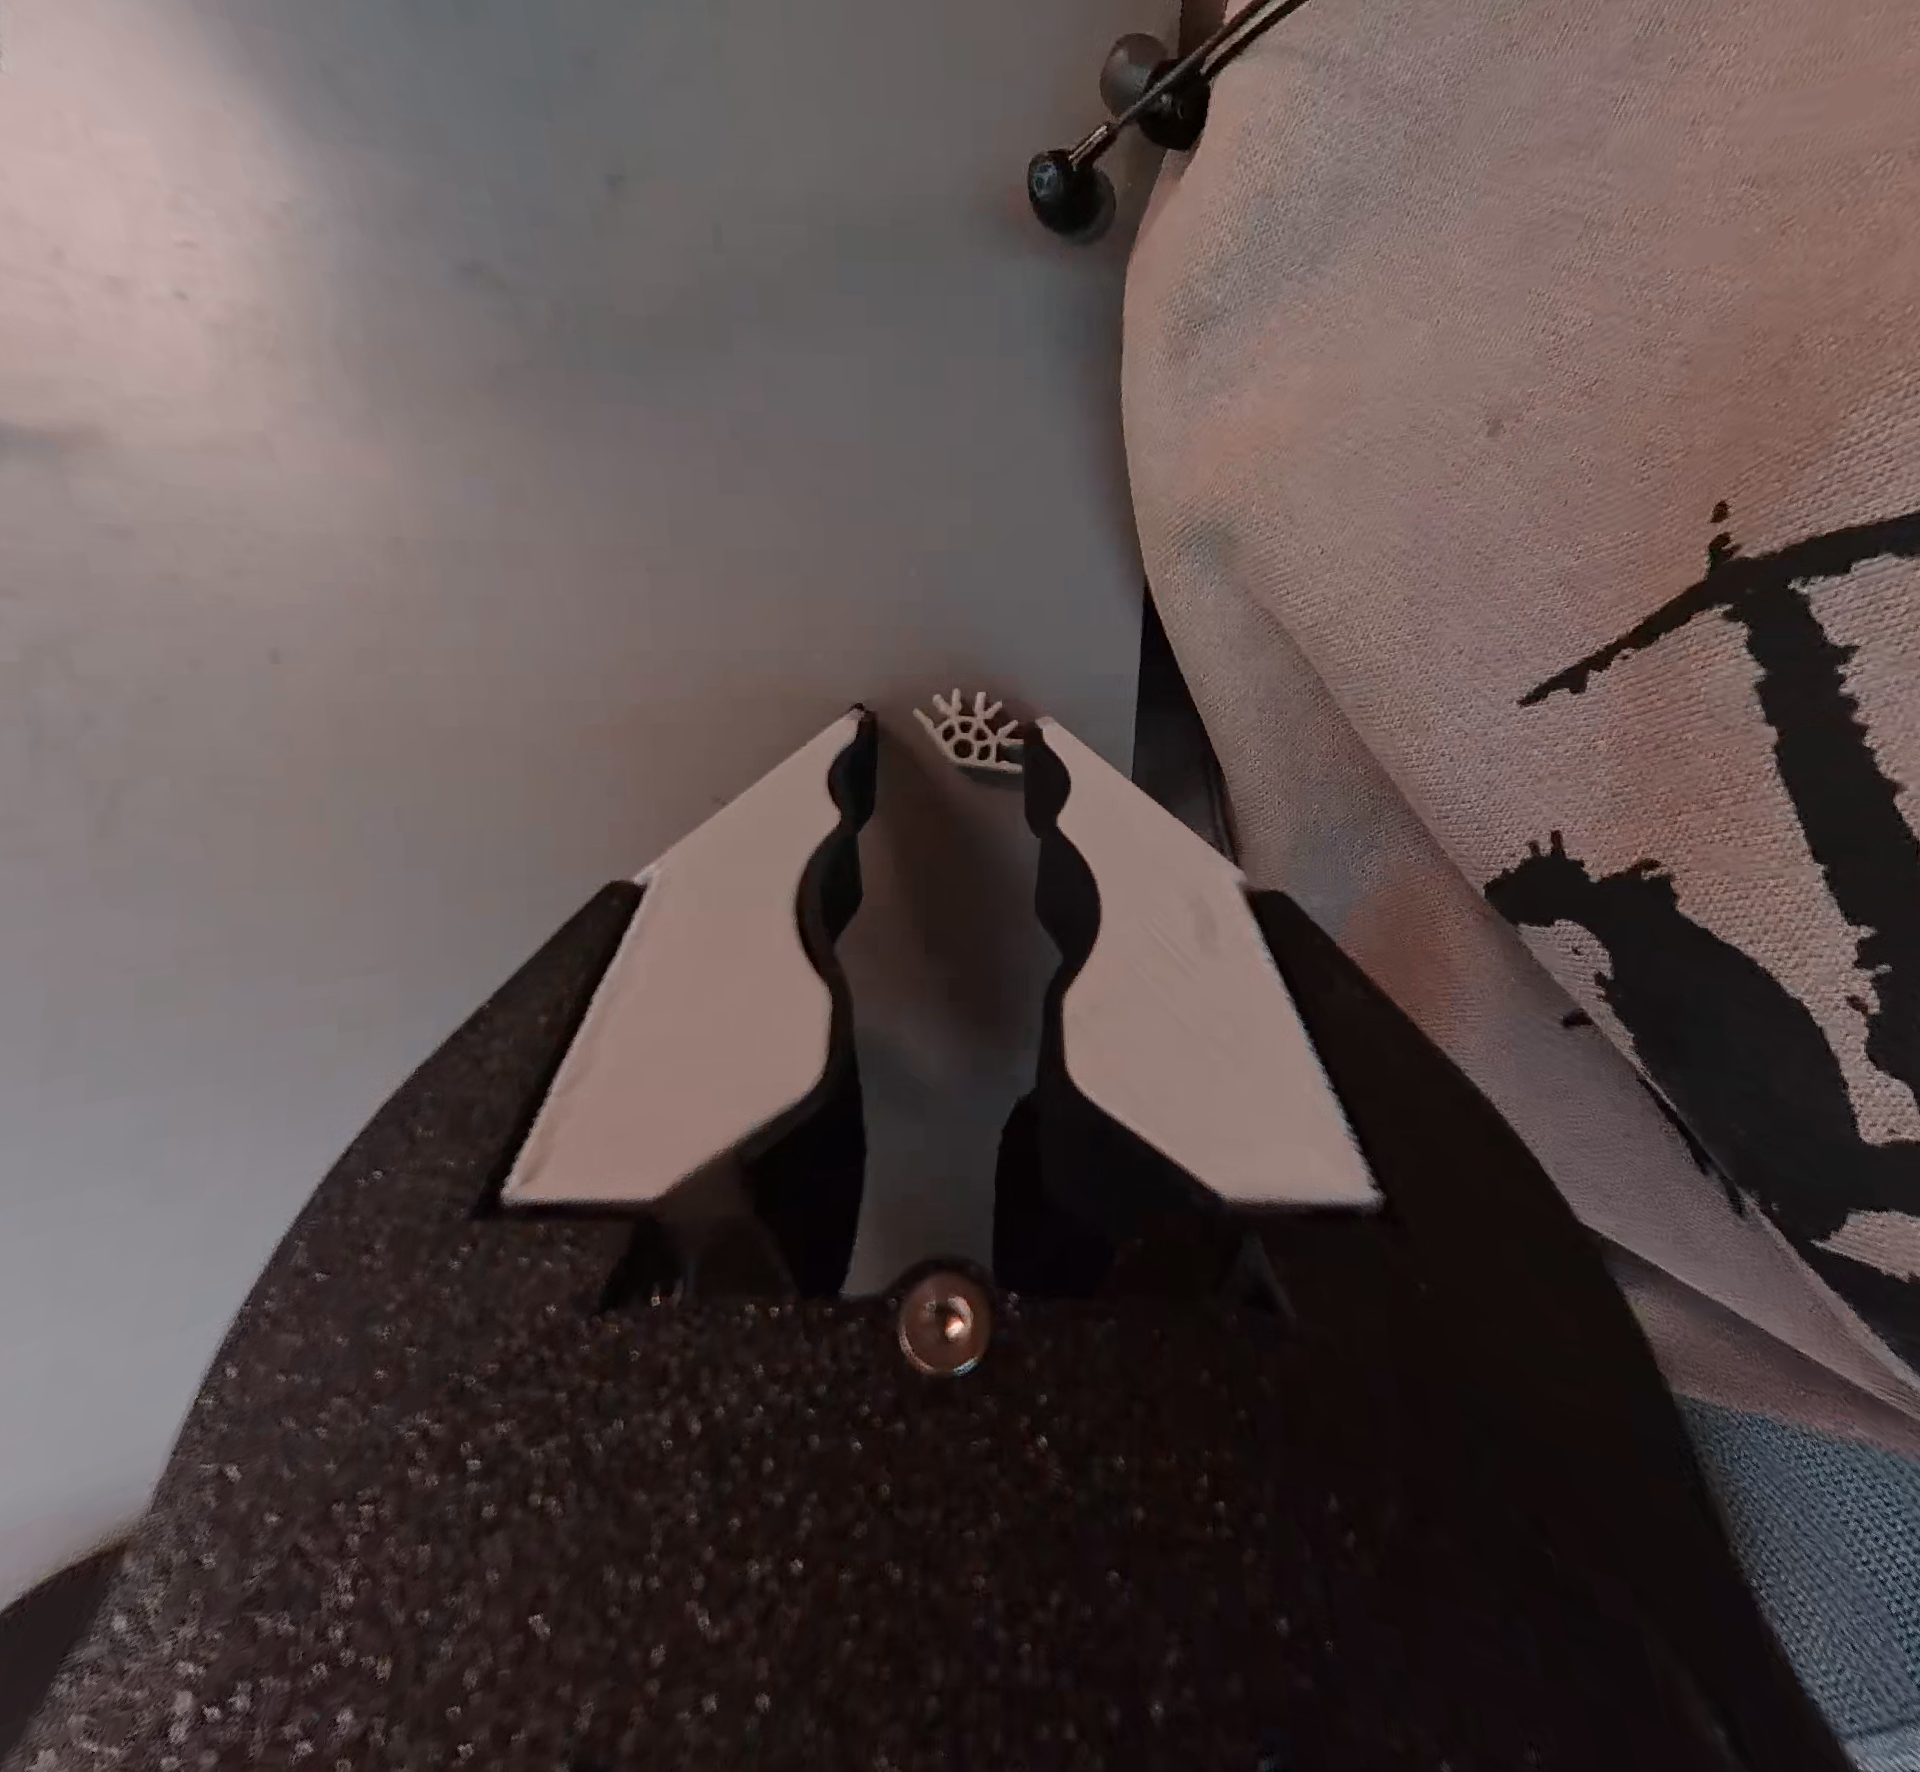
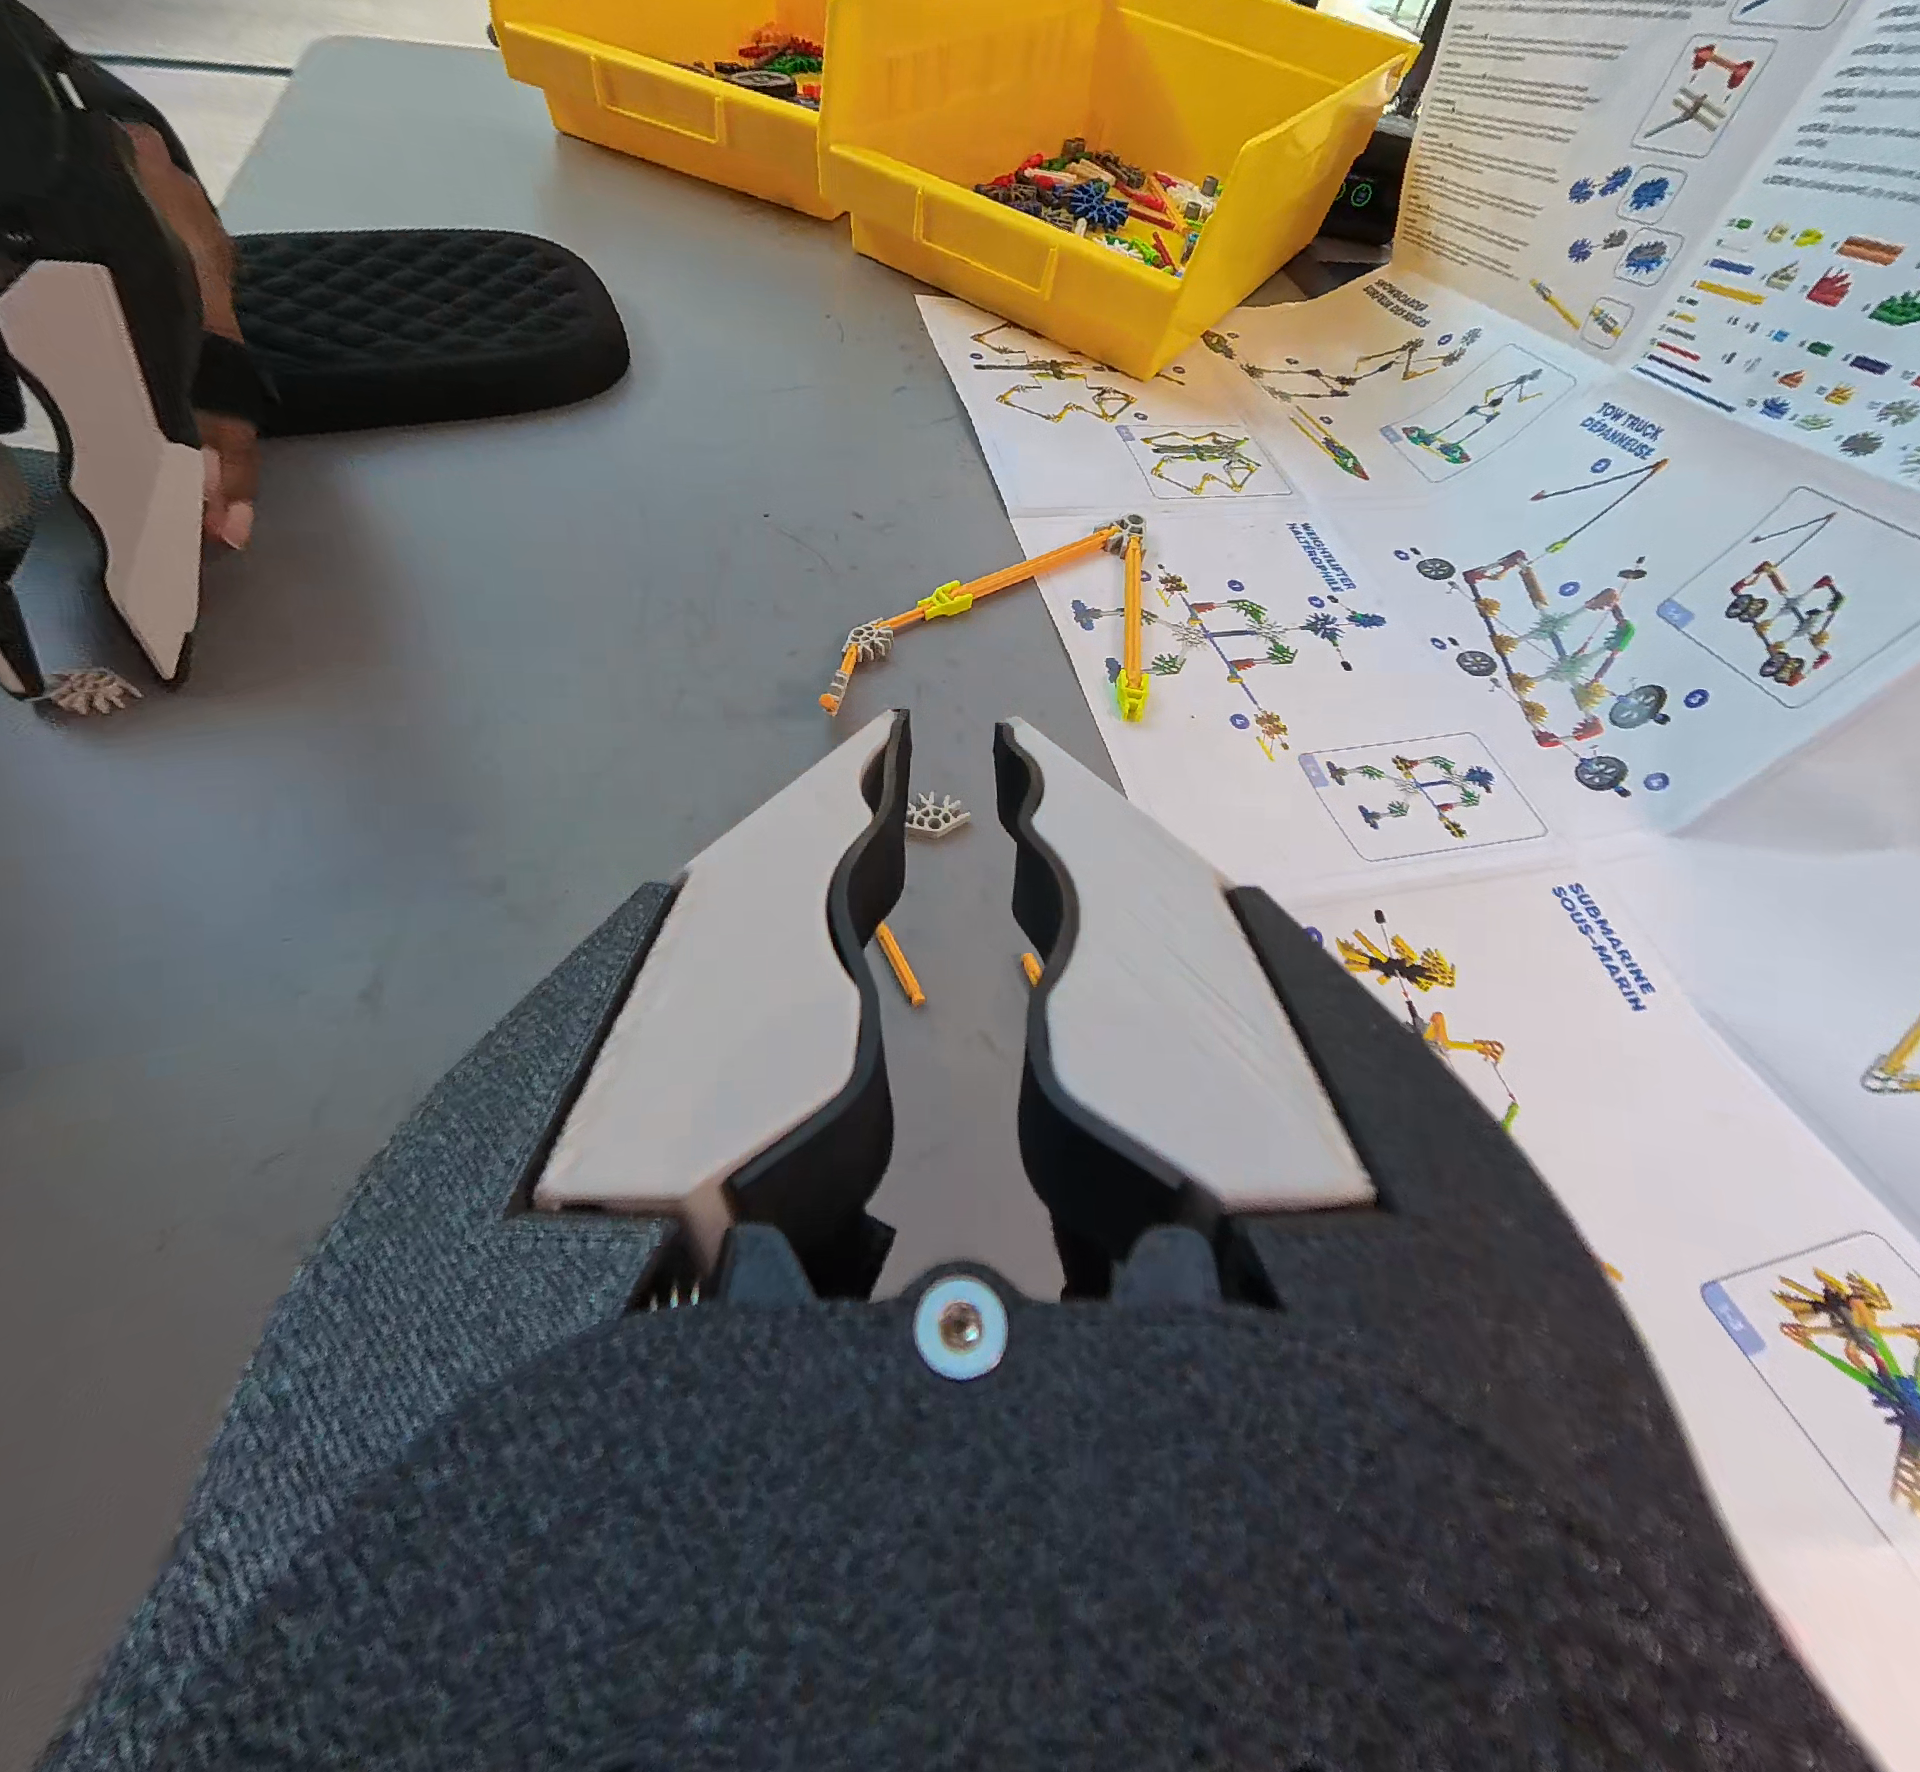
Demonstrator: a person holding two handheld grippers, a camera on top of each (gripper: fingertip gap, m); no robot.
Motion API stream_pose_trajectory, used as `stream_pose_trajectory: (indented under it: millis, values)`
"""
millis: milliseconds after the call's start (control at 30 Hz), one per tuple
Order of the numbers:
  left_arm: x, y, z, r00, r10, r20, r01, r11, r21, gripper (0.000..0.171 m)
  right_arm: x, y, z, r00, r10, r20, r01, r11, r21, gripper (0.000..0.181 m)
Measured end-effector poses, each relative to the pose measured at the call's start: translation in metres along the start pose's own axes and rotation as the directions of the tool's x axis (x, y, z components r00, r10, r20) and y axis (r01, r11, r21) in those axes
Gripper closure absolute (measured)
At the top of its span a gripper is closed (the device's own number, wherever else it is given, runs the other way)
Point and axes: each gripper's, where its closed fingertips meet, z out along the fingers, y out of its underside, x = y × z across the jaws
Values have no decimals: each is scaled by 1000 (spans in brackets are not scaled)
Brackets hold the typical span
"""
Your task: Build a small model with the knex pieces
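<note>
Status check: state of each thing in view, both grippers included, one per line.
left gripper: open, tips at the white connector near the table edge
right gripper: open, low over a second white connector
near bin: open, mixed pieces inside
far bin: open, some pieces inside
rod assembly: partly built, flat on table
instruction sheet: unfolded, far part upright

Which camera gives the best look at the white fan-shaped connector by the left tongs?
The left wrist view: the connector lies sharp on the grey table just ahead of the open left tongs. The right wrist view shows it small and blurred at the frame's left edge.
</note>
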Motion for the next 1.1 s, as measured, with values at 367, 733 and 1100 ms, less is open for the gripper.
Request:
stream_pose_trajectory:
  millis: [367, 733, 1100]
  values:
    - [-44, -15, -1, 992, 2, 124, -9, 999, 54, 158, -5, 32, 26, 999, 49, -15, -51, 981, -190, 155]
    - [-124, -64, -4, 971, -19, 240, -7, 994, 110, 158, -12, 62, 60, 998, 55, 30, -35, 887, -460, 169]
    - [-138, -46, -6, 953, -179, 246, 152, 981, 123, 158, -63, 40, 46, 978, -116, 172, 169, 926, -337, 181]
